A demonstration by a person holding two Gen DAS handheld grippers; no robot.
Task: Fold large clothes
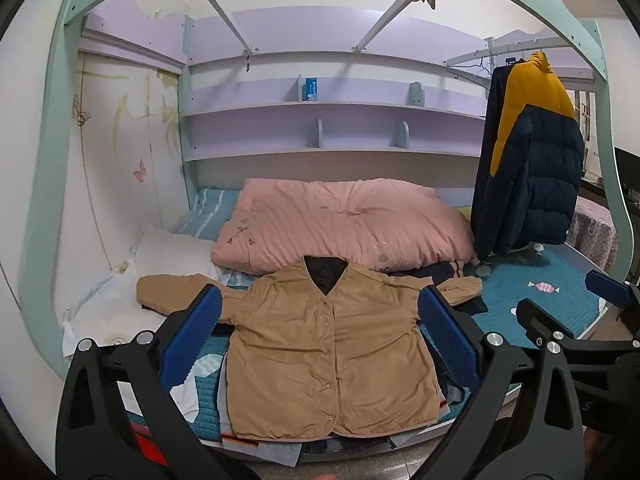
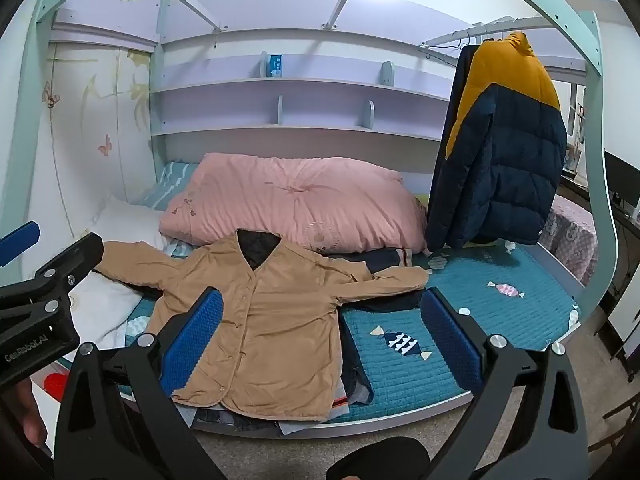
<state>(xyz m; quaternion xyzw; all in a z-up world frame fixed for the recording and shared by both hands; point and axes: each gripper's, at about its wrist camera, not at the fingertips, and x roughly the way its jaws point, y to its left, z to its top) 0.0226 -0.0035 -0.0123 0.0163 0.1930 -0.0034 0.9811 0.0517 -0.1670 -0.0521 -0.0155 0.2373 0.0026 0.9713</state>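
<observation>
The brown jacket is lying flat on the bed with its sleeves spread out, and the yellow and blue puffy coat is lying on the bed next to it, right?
Not quite. The brown jacket does lie flat on the bed with its sleeves spread, but the yellow and blue puffy coat is hanging up on the right, as the right wrist view shows.

Your L gripper [image 1: 320,336] & R gripper [image 2: 322,336] both held level side by side, jaws spread wide w/ nothing between the blue pads [image 1: 192,332], both pointing fwd.
</observation>
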